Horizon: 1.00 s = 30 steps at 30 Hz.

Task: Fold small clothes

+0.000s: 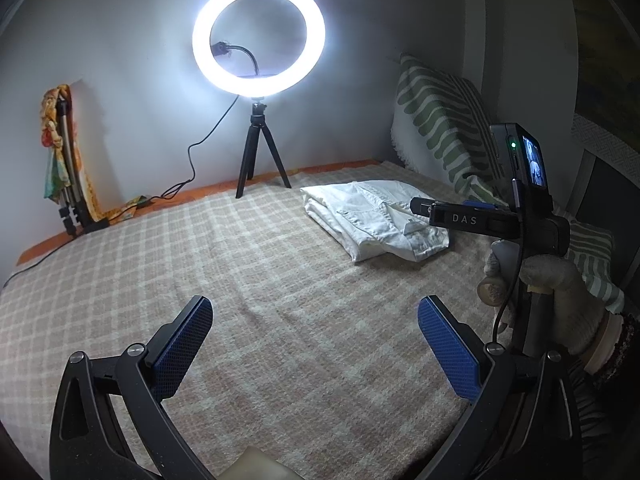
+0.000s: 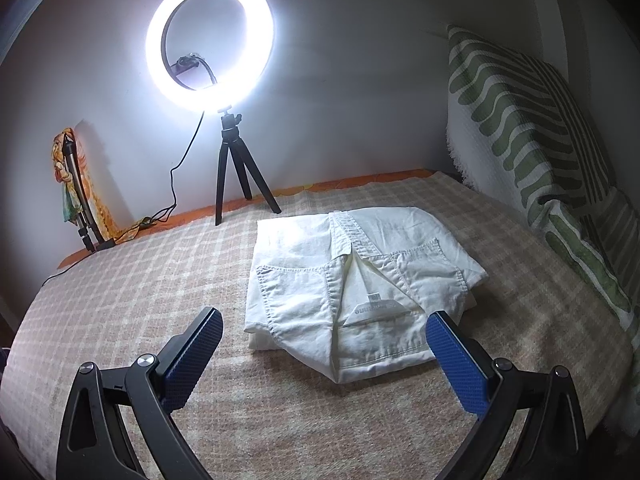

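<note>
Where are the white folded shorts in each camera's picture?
Left wrist view: the white folded shorts lie right of centre, far off on the checked blanket.
Right wrist view: the shorts lie at centre, close ahead of the open right gripper.
Shared landmark: the ring light, behind and left of them.

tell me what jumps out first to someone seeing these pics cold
The glowing ring light on its small black tripod dominates, standing at the far edge of the checked blanket against the wall. Next comes the folded white garment, lying on the blanket just ahead of the open right gripper. A green-striped cushion leans against the wall to the right.
</note>
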Each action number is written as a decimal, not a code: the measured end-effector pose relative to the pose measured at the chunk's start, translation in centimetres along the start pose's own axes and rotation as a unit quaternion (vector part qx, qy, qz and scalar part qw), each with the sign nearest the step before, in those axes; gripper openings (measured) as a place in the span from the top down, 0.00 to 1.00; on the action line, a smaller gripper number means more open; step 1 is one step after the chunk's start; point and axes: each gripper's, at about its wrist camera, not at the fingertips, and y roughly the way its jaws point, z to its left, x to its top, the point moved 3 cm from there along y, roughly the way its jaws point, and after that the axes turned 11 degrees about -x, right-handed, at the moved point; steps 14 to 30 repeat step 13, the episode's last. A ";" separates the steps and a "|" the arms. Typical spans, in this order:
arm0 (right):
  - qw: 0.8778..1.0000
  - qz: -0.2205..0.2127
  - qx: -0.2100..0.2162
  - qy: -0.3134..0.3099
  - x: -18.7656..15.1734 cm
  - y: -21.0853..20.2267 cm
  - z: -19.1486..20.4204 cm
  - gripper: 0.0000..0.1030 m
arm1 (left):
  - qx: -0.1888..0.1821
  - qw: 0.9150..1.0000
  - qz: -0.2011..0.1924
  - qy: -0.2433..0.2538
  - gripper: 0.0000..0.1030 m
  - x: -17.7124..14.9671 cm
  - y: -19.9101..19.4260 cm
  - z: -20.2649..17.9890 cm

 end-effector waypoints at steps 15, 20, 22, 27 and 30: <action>1.000 -0.001 0.001 -0.006 0.0 -0.1 0.3 0.00 | 0.000 1.000 -0.002 0.002 0.01 -0.1 0.0 -0.3; 1.000 -0.001 0.001 -0.006 0.0 -0.1 0.3 0.00 | 0.000 1.000 -0.002 0.002 0.01 -0.1 0.0 -0.3; 1.000 -0.001 0.001 -0.006 0.0 -0.1 0.3 0.00 | 0.000 1.000 -0.002 0.002 0.01 -0.1 0.0 -0.3; 1.000 -0.001 0.001 -0.006 0.0 -0.1 0.3 0.00 | 0.000 1.000 -0.002 0.002 0.01 -0.1 0.0 -0.3; 1.000 -0.001 0.001 -0.006 0.0 -0.1 0.3 0.00 | 0.000 1.000 -0.002 0.002 0.01 -0.1 0.0 -0.3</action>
